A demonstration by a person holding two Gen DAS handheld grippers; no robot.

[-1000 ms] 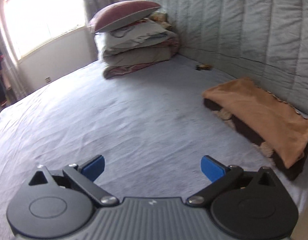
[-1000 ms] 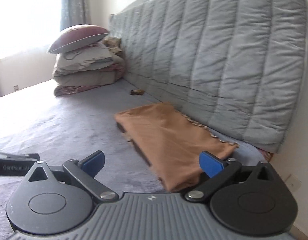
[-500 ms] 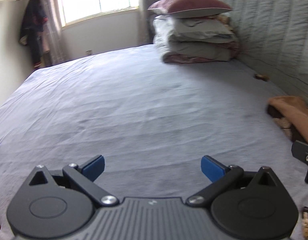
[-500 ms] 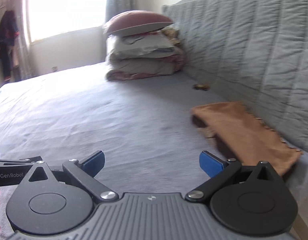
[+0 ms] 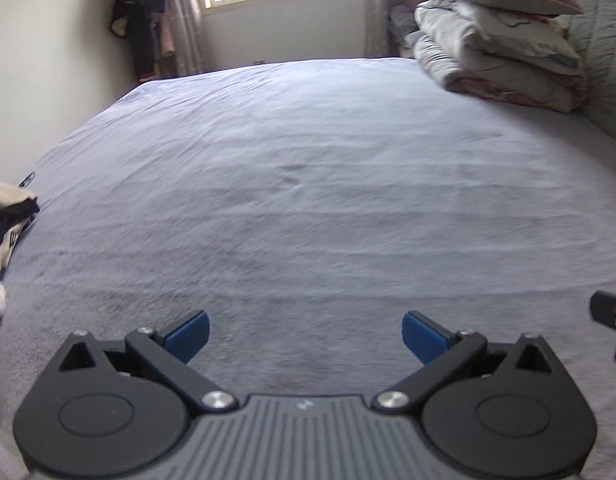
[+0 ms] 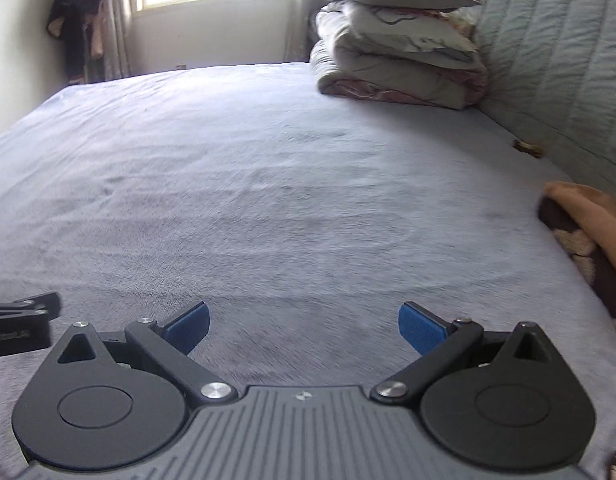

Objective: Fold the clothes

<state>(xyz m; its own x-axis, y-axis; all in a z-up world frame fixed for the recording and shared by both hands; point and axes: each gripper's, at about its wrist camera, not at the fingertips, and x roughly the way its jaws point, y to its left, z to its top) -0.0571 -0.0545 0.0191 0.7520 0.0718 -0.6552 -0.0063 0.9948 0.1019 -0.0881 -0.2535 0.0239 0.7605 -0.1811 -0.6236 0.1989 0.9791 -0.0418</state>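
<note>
1. Left gripper [image 5: 305, 336]: jaws spread wide, nothing between them, low over the bed sheet [image 5: 308, 200].
2. Right gripper [image 6: 303, 328]: likewise spread and empty, alongside the left.
3. Unfolded clothes [image 5: 3, 216]: crumpled heap in cream and black, at the far left edge beside the left gripper, mostly out of view.
4. Folded orange garment [image 6: 588, 208]: flat on top of darker folded items, just right of the right gripper, by the padded headboard [image 6: 556, 60].
5. Stacked bedding [image 6: 400, 64]: far ahead, pillow on top.

Risk: the heap is barely in frame; a blind grab would likely catch several layers or the sheet itself, giving a lopsided fold.
</note>
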